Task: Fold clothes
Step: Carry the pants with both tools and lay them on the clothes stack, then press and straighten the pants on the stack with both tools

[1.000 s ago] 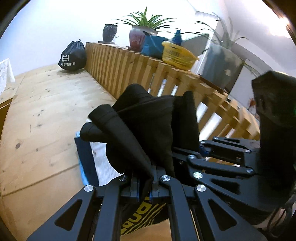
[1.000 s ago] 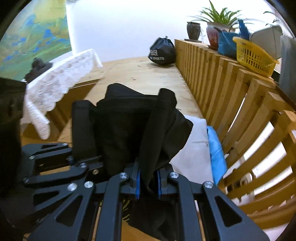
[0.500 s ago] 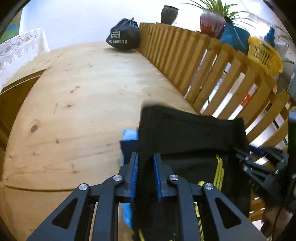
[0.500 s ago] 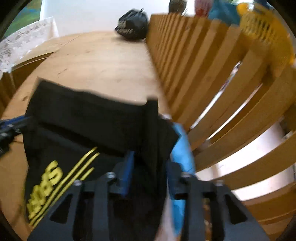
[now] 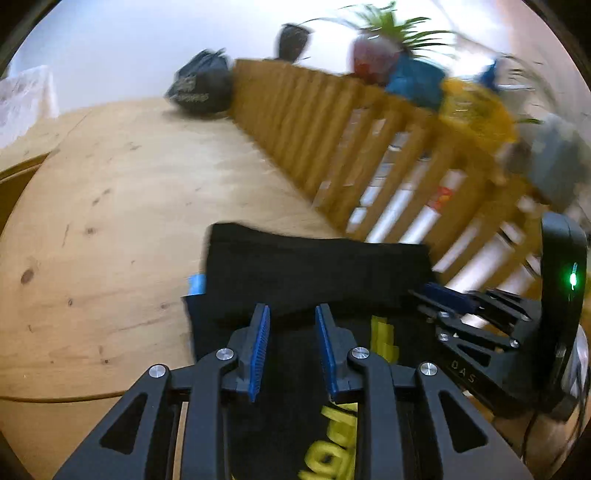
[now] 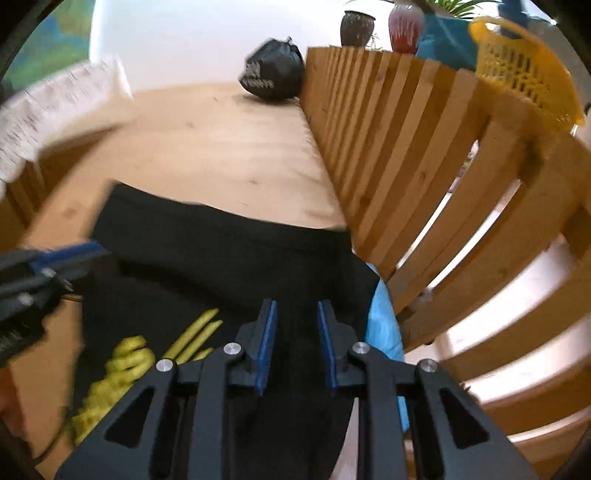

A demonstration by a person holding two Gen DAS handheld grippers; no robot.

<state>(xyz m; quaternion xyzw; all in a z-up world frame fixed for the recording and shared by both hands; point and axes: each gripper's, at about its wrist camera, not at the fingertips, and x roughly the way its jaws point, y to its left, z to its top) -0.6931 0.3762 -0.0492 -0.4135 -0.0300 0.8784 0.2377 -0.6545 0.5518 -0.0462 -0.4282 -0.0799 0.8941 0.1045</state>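
A black garment with yellow lettering [image 5: 314, 269] [image 6: 207, 258] lies folded on the wooden table [image 5: 92, 221], its far edge doubled over. It rests on other folded clothes, of which a light blue edge [image 6: 384, 325] [image 5: 195, 282] shows. My left gripper [image 5: 291, 325] hovers open over the garment's near left part, nothing between its blue pads. My right gripper [image 6: 295, 325] is open above the garment's right side. Each gripper shows in the other's view: the right gripper [image 5: 443, 295] at the right, the left gripper [image 6: 74, 254] at the left.
A slatted wooden railing [image 6: 406, 147] runs close along the right of the table. On its ledge stand a yellow basket [image 6: 524, 74], a blue bag and plant pots [image 6: 404, 26]. A black drawstring bag [image 6: 273, 74] sits at the table's far end. A lace-covered table [image 6: 55, 107] is on the left.
A second ago both grippers were shut on the bunched black garment, held up. They laid it down flat on the pile, then opened and let it go.
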